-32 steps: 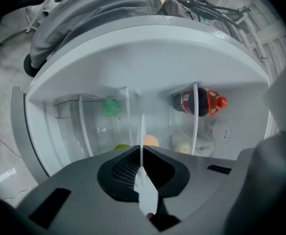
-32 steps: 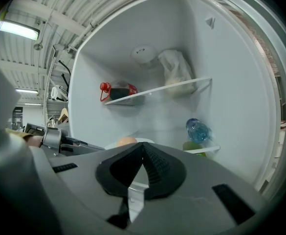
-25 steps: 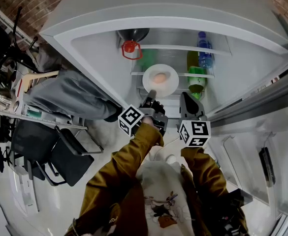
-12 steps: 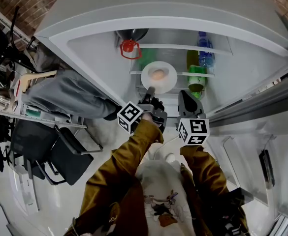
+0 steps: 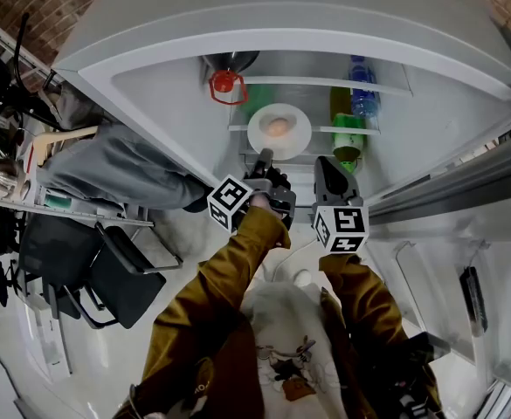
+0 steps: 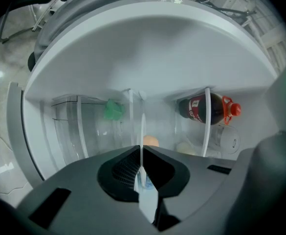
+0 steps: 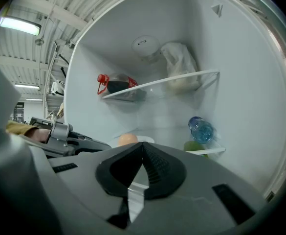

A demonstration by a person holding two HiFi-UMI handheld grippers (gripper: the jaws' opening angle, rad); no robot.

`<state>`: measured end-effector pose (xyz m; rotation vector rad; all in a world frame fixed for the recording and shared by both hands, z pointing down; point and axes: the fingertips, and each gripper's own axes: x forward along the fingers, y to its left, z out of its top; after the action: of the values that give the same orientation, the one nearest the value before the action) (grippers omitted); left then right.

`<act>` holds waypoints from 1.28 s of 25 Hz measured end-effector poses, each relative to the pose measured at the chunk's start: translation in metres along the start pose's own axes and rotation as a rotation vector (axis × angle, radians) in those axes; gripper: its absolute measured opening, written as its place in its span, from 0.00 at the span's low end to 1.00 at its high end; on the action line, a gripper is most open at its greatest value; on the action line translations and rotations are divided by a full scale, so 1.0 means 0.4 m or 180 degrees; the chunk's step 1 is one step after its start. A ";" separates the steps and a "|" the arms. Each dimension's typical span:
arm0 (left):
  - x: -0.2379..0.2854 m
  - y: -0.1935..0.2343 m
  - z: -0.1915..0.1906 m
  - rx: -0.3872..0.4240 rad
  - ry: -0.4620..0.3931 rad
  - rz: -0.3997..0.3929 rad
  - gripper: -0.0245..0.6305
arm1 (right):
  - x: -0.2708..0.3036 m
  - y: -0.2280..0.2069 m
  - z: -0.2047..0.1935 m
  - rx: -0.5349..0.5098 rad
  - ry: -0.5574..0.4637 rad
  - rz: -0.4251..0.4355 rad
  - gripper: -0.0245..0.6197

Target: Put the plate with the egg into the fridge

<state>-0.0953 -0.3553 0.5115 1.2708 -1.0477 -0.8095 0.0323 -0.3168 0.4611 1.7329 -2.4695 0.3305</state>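
With left hand-held gripper (image 5: 266,158) clamped on the near rim of the plate (image 5: 292,140) inside the fridge, and right hand-held gripper (image 5: 326,169) closed empty alongside, keep it level so the egg (image 5: 278,127) cannot roll, then settle it on the shelf (image 5: 370,133), clear of the green bottle (image 5: 347,138).

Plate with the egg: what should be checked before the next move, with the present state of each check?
1. Left tool shut on the rim of the plate: ok.
2. Egg sits near the plate's middle, away from its rim: ok.
3. Fridge open, plate inside the opening: ok.
4. Plate resting on the shelf: cannot tell.
5. Shelf space under the plate free: cannot tell, the plate hides it.
6. Right tool shut, holding nothing, apart from the plate: ok.
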 end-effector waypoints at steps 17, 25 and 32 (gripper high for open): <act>0.052 0.000 0.026 -0.0018 -0.0115 0.0025 0.07 | 0.021 -0.007 0.008 0.0016 -0.0009 0.0003 0.05; 0.073 0.000 0.037 -0.0031 -0.0140 0.0062 0.07 | 0.027 -0.016 0.009 0.0027 0.0001 -0.0006 0.05; 0.089 0.000 0.045 -0.0060 -0.0154 0.0108 0.07 | 0.035 -0.015 0.012 0.0026 0.0006 -0.0006 0.05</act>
<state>-0.1002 -0.3945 0.5173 1.2197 -1.0949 -0.8260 0.0335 -0.3327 0.4602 1.7371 -2.4686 0.3423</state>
